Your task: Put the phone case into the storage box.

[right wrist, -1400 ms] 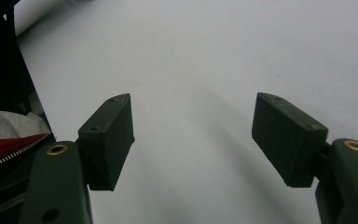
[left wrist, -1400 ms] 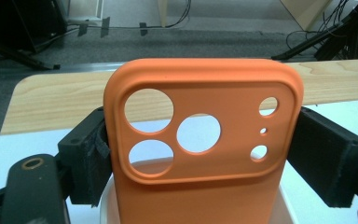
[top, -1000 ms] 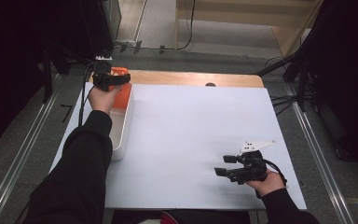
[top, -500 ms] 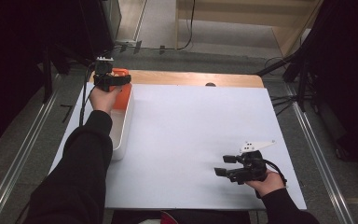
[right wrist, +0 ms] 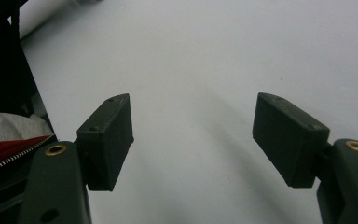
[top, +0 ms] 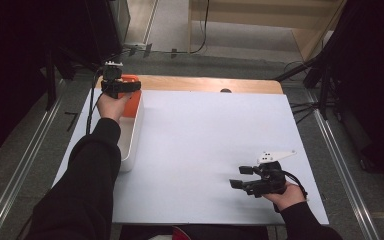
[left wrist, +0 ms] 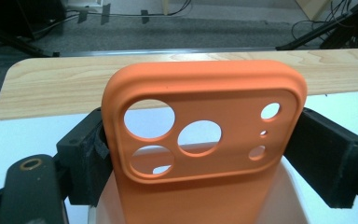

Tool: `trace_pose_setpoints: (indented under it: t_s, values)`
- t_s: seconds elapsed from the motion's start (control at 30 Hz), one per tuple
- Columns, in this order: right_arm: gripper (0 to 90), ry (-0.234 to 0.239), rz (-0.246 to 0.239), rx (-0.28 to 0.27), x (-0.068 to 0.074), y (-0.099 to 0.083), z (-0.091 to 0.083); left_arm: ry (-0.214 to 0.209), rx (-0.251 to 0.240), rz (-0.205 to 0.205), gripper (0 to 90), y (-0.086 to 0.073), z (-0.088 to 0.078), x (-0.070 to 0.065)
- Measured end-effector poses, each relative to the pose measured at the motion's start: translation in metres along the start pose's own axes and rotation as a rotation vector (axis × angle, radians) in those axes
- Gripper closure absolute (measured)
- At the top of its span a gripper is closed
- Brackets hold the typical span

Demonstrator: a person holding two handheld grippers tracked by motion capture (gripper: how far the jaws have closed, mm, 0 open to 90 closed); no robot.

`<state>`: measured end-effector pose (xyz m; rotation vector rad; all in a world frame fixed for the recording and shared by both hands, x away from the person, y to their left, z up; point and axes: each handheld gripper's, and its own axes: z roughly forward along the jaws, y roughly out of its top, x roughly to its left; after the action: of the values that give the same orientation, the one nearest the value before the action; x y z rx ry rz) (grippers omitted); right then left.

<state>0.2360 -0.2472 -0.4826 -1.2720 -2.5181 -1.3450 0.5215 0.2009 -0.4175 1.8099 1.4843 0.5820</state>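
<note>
From above, the left gripper (top: 121, 87) holds an orange phone case (top: 131, 97) over the far end of the white bin (top: 131, 135); the right gripper (top: 243, 177) sits well right of the bin, over the white sheet (top: 205, 130). In the left gripper view, both jaws clamp the case (left wrist: 205, 135) by its 2 side edges, above the bin (left wrist: 291, 196). In the right gripper view, the jaws stand wide apart, the gripper (right wrist: 193, 140) holding nothing.

Left arm stretched forward in a dark sleeve, left hand (top: 111, 106) at the far left of the desk (top: 205, 130), left tongs (top: 121, 86) clamped on the sides of an orange phone case (left wrist: 205, 140). Right hand (top: 285, 192) low near the front right edge, right tongs (top: 243, 177) pointing left, jaws wide apart, gripping nothing.
</note>
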Motion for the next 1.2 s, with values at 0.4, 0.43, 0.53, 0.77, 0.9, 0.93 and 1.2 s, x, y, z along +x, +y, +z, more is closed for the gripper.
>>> trace_pose_setpoints:
  t_s: [0.4,0.43,0.53,0.77,0.9,0.93,1.2]
  values:
    - [27.5,0.006,-0.003,0.002,0.000,0.000,0.000,0.017,0.036,-0.023,8.4,0.002,0.002,0.002]
    - [27.5,0.005,-0.003,0.004,0.000,0.000,0.001,0.024,0.040,-0.014,8.4,0.002,0.002,0.001]
    - [27.5,0.004,-0.003,0.005,0.000,0.000,0.000,0.034,0.044,-0.003,8.4,0.003,0.002,-0.001]
    - [27.4,0.004,-0.002,0.005,0.000,0.000,0.001,0.009,0.037,-0.003,8.3,0.005,-0.002,-0.001]
    - [27.4,0.003,-0.003,0.006,-0.001,-0.001,0.000,0.006,0.028,0.000,8.3,0.007,-0.006,-0.002]
    - [27.5,0.002,-0.004,0.006,-0.001,-0.001,0.000,0.001,0.030,0.003,8.3,0.007,-0.006,-0.002]
    - [27.5,0.001,-0.005,0.006,-0.001,-0.001,0.000,0.001,0.021,-0.005,8.5,0.009,-0.013,-0.001]
